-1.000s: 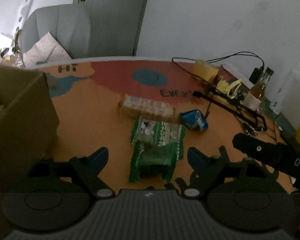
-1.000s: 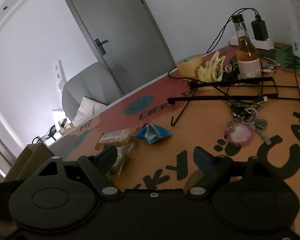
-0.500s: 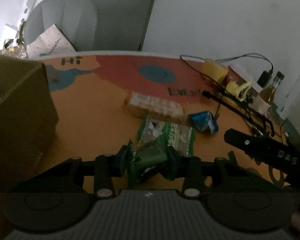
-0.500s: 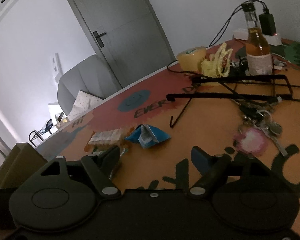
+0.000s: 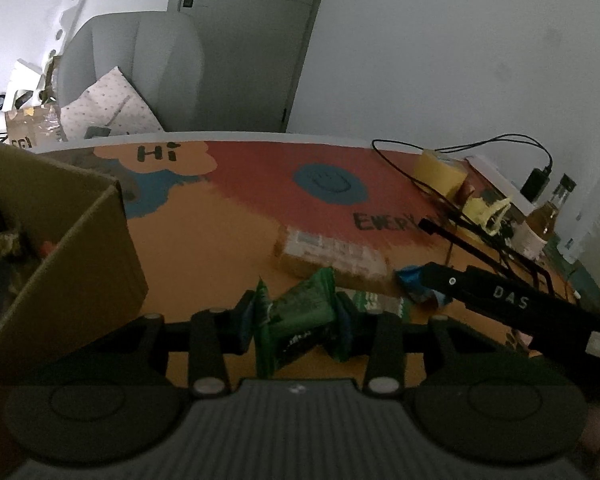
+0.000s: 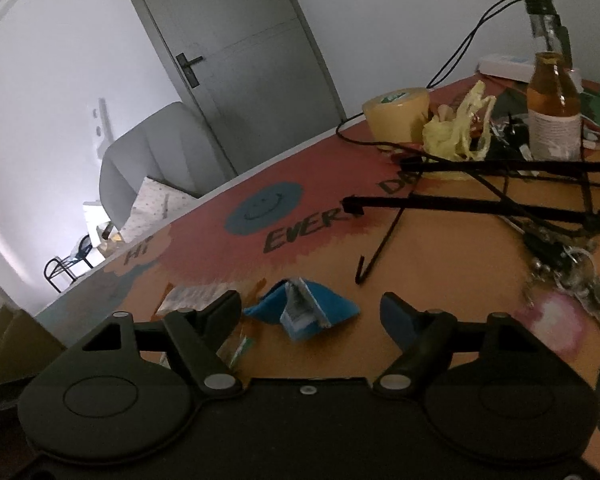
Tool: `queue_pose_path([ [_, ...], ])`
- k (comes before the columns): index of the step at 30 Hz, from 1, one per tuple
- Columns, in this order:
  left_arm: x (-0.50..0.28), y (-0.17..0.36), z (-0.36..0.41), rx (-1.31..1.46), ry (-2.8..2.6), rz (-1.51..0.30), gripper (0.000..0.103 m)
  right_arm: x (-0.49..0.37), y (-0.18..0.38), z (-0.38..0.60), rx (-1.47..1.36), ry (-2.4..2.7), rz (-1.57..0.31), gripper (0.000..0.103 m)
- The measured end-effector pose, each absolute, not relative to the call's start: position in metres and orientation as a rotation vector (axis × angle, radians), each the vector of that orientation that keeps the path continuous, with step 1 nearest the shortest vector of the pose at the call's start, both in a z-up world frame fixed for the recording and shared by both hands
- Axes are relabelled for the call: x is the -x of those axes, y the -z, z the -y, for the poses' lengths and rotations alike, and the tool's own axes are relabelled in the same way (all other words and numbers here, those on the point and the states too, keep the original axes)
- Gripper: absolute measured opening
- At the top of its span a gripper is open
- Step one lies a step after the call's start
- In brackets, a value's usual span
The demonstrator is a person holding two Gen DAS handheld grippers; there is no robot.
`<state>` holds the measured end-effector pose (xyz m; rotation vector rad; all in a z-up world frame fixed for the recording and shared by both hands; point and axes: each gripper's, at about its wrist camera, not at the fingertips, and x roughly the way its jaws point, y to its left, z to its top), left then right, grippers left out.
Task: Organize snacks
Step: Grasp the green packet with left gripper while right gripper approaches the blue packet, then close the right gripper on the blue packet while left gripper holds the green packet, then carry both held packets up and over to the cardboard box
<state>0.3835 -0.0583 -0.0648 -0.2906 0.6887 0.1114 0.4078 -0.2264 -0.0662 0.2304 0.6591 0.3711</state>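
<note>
Green snack packet point(image 5: 300, 316), clamped in left tool point(image 5: 296, 322)

The left gripper point(image 5: 296, 320) points downward at a slant, its jaws clamped on a green snack packet point(image 5: 300, 316) lifted off the table. The right gripper point(image 6: 312, 312), to its right, angles down too, jaws apart with nothing pressed between them.

A crinkled green foil snack packet point(image 5: 300, 316) is showing dark against the orange-and-red printed tabletop point(image 5: 220, 232), whose blue smiley patch point(image 6: 264, 208) is sitting near the far edge; a crumpled blue wrapper point(image 6: 300, 310) is lying beside a pale clear-wrapped biscuit pack point(image 5: 332, 256).
</note>
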Motion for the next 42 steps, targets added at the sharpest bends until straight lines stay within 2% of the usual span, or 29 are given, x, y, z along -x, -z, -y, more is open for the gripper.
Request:
queue_pose_path([
  [4, -0.387, 0.065, 0.053, 0.299, -0.114, -0.681, 0.040, -0.416, 0.069, 0.221, -0.210, -0.362, -0.671, 0.073],
  [12, -0.383, 0.064, 0.047, 0.317, -0.111, -0.675, 0.040, -0.418, 0.072, 0.211, -0.154, -0.357, -0.655, 0.049],
  [18, -0.371, 0.056, 0.045, 0.326, -0.103, -0.656, 0.040, -0.399, 0.070, 0.215, -0.172, -0.360, -0.649, 0.040],
  [24, -0.355, 0.047, 0.045, 0.318, -0.095, -0.640, 0.040, -0.377, 0.070, 0.222, -0.213, -0.355, -0.634, 0.037],
  [42, -0.304, 0.010, 0.029, 0.322, -0.098, -0.552, 0.040, -0.318, 0.022, 0.212, -0.280, -0.442, -0.542, 0.036],
])
